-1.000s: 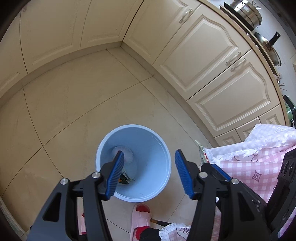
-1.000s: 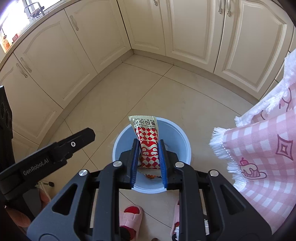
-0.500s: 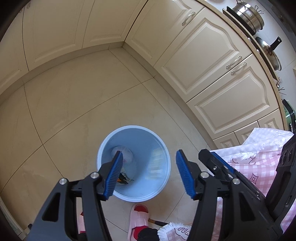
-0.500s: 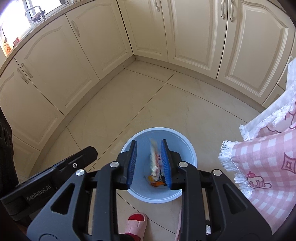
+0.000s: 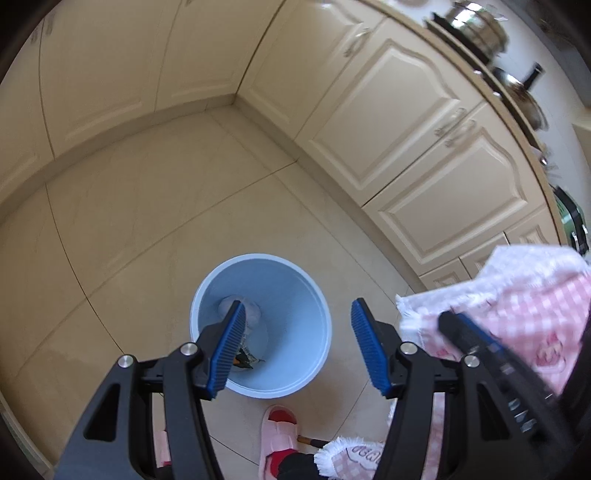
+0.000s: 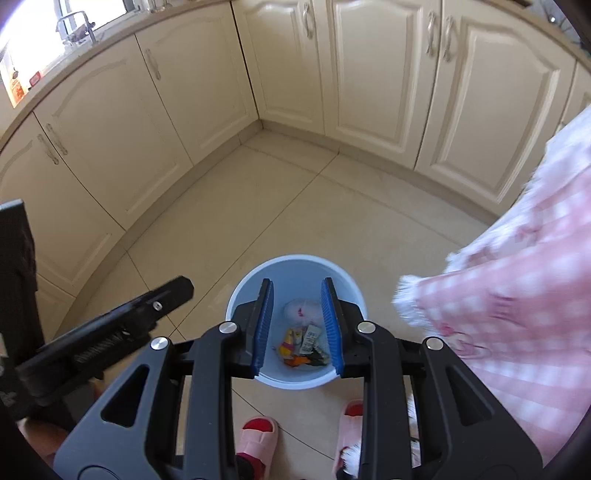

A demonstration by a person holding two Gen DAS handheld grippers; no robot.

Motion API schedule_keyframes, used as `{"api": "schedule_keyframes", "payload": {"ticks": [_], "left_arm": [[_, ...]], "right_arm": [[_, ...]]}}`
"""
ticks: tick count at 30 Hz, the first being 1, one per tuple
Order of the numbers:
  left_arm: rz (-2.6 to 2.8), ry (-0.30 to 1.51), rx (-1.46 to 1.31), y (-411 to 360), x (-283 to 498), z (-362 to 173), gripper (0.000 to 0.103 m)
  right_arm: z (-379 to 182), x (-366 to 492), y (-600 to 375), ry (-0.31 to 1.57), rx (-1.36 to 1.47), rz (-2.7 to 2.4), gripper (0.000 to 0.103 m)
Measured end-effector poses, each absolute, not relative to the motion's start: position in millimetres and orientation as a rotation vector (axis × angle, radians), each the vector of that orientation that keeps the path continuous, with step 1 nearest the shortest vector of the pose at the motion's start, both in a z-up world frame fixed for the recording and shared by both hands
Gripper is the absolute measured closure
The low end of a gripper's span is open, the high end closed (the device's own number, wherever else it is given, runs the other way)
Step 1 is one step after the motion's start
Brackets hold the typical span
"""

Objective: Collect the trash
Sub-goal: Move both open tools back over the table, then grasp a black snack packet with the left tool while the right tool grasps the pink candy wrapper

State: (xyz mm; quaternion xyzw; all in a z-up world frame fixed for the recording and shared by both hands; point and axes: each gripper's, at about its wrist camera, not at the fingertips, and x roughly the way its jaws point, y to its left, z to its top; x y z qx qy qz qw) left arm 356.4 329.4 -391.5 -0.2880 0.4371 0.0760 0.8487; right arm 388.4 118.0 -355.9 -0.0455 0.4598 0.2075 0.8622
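A light blue bin [image 6: 295,264] stands on the tiled kitchen floor; it also shows in the left wrist view [image 5: 295,332]. Inside it lie a crumpled white and pink wad [image 6: 301,310] and several wrappers [image 6: 301,345], among them the red and white checked packet. My right gripper [image 6: 298,325] is open and empty, held above the bin's mouth. My left gripper [image 5: 297,347] is open wide and empty, above the bin's right side.
Cream cabinets [image 6: 369,74] line the floor's far sides. A pink checked tablecloth [image 6: 517,295] hangs at the right in both views. The person's pink slippers [image 6: 258,435] stand just in front of the bin. Pots [image 5: 476,26] sit on the counter.
My right gripper opened and let go of the red and white checked packet, which fell into the bin. Both grippers have risen a little. The left gripper stayed open.
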Motion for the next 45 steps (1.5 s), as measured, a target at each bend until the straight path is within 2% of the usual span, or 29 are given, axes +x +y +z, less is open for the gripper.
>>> {"api": "schedule_keyframes", "payload": {"ticks": [7, 10, 14, 18, 27, 32, 38, 39, 41, 45], "left_arm": [[0.019, 0.772, -0.509, 268.5, 314.0, -289.0, 0.044], [-0.039, 0.716, -0.476, 237.7, 295.7, -245.5, 0.04], [-0.11, 0.661, -0.404, 189.4, 278.2, -198.3, 0.037], [-0.219, 0.648, -0.346, 132.8, 266.0, -167.6, 0.036], [-0.468, 0.694, -0.056, -25.8, 265.4, -135.9, 0.036], [-0.542, 0.709, 0.154, -110.7, 269.1, -144.0, 0.035], [-0.545, 0.735, 0.256, -165.9, 287.8, -162.2, 0.037], [-0.535, 0.734, 0.266, -171.1, 292.0, -164.9, 0.038], [-0.537, 0.76, 0.264, -175.7, 301.1, -169.9, 0.05], [-0.526, 0.783, 0.269, -180.6, 312.6, -176.5, 0.063]], "right_arm": [[-257.6, 329.3, 75.6, 0.778, -0.08, 0.375, 0.075], [-207.5, 294.1, 44.1, 0.669, -0.047, 0.348, 0.051], [-154.3, 251.6, -15.9, 0.563, -0.001, 0.295, 0.051], [-127.4, 221.6, -81.9, 0.507, 0.048, 0.202, 0.049], [-129.4, 186.2, -234.4, 0.51, 0.131, -0.093, 0.043], [-147.3, 182.0, -290.8, 0.568, 0.158, -0.188, 0.042], [-162.1, 187.0, -317.2, 0.616, 0.156, -0.214, 0.041], [-164.2, 188.9, -319.9, 0.619, 0.16, -0.206, 0.041], [-167.6, 189.8, -321.1, 0.628, 0.154, -0.216, 0.04], [-173.2, 194.7, -324.0, 0.653, 0.17, -0.188, 0.04]]}}
